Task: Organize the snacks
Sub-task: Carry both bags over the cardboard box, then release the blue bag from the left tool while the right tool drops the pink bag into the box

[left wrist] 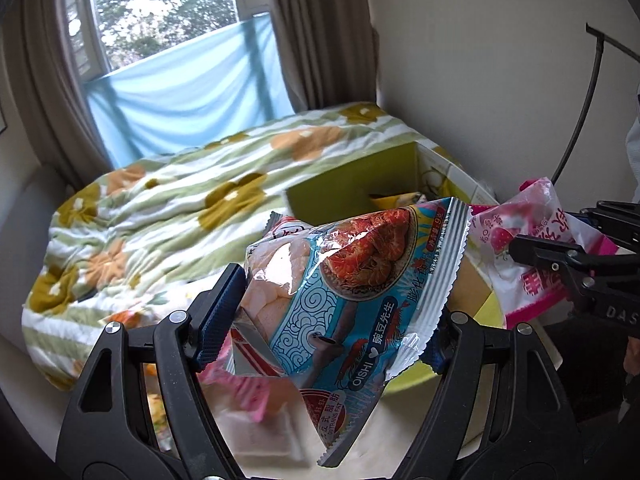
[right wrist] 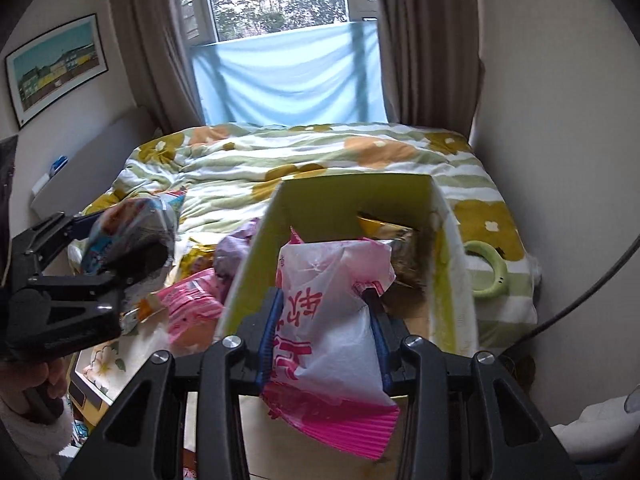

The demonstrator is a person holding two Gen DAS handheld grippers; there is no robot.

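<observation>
My left gripper is shut on a blue prawn-cracker bag, which stands tilted between the blue pads. In the right wrist view this left gripper and its blue bag hang left of the green cardboard box. My right gripper is shut on a pink and white strawberry snack bag, held above the near part of the open box. A yellow snack bag lies inside the box at the far end. From the left wrist, the right gripper with the pink bag is at the right edge.
The box stands on a bed with a floral duvet. Loose snacks lie left of the box: a pink bag, a purple bag and a yellow one. A green ring lies right of it, near the wall.
</observation>
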